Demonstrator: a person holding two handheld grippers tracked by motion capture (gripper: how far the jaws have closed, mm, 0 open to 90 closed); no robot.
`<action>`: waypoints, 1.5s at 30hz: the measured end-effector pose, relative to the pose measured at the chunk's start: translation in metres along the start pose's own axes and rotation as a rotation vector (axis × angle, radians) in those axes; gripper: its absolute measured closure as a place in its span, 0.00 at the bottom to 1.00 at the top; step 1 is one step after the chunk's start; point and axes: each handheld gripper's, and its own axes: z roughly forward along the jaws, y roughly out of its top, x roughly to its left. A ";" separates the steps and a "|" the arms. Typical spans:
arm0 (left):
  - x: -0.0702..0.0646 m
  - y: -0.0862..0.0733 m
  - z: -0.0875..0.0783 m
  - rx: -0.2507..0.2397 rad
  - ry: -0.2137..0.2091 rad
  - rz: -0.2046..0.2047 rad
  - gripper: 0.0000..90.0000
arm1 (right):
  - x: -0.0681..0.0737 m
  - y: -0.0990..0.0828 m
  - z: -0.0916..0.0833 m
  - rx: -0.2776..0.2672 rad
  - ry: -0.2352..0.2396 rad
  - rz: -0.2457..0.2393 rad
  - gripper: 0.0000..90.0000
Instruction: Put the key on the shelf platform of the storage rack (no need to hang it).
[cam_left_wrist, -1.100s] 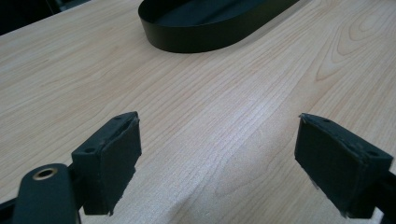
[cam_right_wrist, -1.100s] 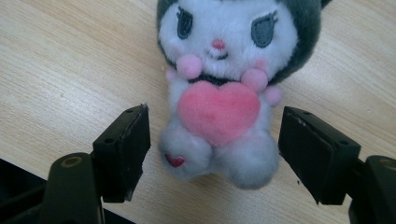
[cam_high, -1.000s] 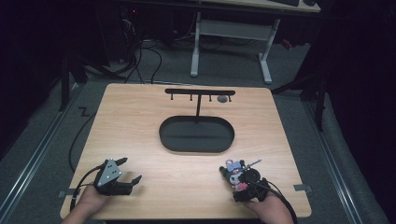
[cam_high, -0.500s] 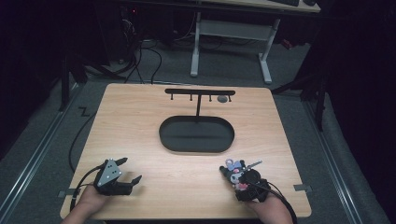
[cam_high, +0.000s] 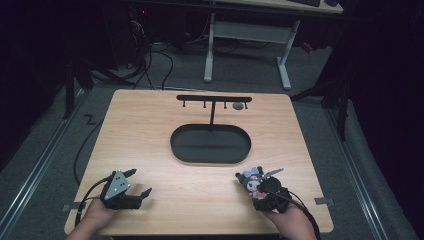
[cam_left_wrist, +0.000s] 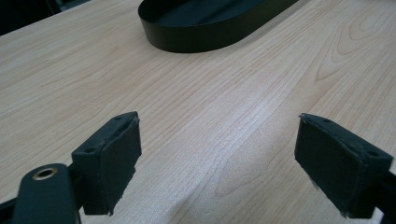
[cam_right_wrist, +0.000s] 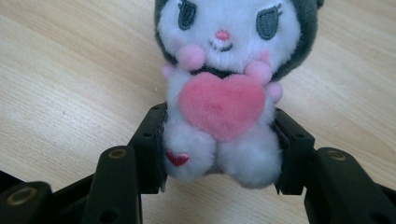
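At the near right corner of the pale wooden tabletop (cam_high: 200, 185), a small white-and-grey plush toy holding a pink felt heart (cam_right_wrist: 224, 98) sits clamped by its lower body in the right gripper (cam_right_wrist: 219, 154). Its fingers (cam_right_wrist: 149, 144) have just been closing and now press into the fluffy legs from both sides. The grip is low on soft pile, so I judge the toy could tip or slide out if lifted quickly. Beyond it lie the black oval tray (cam_high: 210, 143) and the black T-shaped hanging rack (cam_high: 214, 100) rising from it. The left gripper (cam_high: 135, 186) rests well apart at the near left, fingers (cam_left_wrist: 109, 158) spread and holding nothing.
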 end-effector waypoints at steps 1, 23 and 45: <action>0.000 0.000 0.000 0.000 0.000 0.000 0.17 | -0.001 0.002 -0.003 -0.005 -0.002 0.006 0.53; 0.002 0.000 -0.002 -0.016 -0.006 -0.022 0.17 | 0.005 0.019 -0.012 -0.041 0.004 -0.007 0.53; 0.012 0.007 -0.017 -0.157 0.017 -0.104 0.17 | 0.009 0.050 -0.013 -0.080 0.036 -0.005 0.53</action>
